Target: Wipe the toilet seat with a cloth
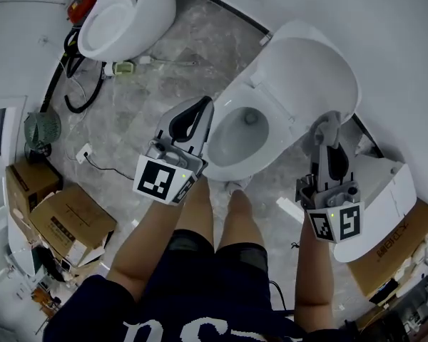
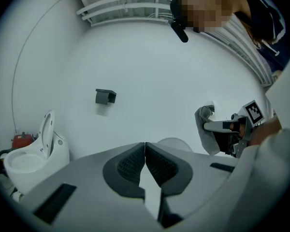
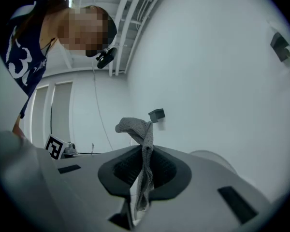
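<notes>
My left gripper (image 1: 198,116) hangs over the left edge of the toilet seat (image 1: 271,152), its jaws pressed together on nothing. My right gripper (image 1: 328,130), at the right of that seat (near the raised lid (image 1: 307,70)), pinches the grey cloth (image 3: 144,144).

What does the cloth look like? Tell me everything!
The cloth is grey and looks knitted, thin and floppy. The right tool pinches it partway along between its closed jaws. The top end sticks up and curls over to one side. The bottom end dangles down in a narrow crumpled strip.
</notes>
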A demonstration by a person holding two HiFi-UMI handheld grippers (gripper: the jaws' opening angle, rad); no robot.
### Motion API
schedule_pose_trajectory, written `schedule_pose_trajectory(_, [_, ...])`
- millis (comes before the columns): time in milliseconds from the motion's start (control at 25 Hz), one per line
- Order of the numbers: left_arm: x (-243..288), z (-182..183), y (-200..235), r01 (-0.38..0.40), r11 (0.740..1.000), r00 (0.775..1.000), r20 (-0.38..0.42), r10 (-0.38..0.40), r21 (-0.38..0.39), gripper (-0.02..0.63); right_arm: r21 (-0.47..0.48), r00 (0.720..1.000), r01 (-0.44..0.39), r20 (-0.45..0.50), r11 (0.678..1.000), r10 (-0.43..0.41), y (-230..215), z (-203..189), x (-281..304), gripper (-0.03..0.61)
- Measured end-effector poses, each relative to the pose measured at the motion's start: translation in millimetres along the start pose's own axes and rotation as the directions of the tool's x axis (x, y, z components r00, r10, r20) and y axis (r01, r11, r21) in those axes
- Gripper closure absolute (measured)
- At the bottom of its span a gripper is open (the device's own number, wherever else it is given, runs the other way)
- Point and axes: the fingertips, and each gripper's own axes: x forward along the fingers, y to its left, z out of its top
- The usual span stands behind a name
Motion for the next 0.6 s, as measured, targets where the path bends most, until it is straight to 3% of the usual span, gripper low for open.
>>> schedule_pose_trajectory(280, [62, -96, 25, 0.080, 0.997, 0.996, -0.024, -0.081, -0.016, 0.594, 0.034, 0.985, 0.172, 0.006, 0.984, -0.173, -54, -113, 20, 0.526])
schedule_pose_trajectory(480, [91, -162, 40, 0.124, 0.992, 0.992, -0.013, -0.124, -0.038, 0.594, 0.084, 0.938, 0.345, -0.012, 0.935, -0.345, -92, -213, 22, 0.526])
schedule_pose_trajectory(600, [96, -204, 51, 0.140, 0.990, 0.989, -0.046, -0.141, -0.036, 0.594, 0.096, 0.900, 0.436, -0.070, 0.895, -0.431, -111, -278, 23, 0.526])
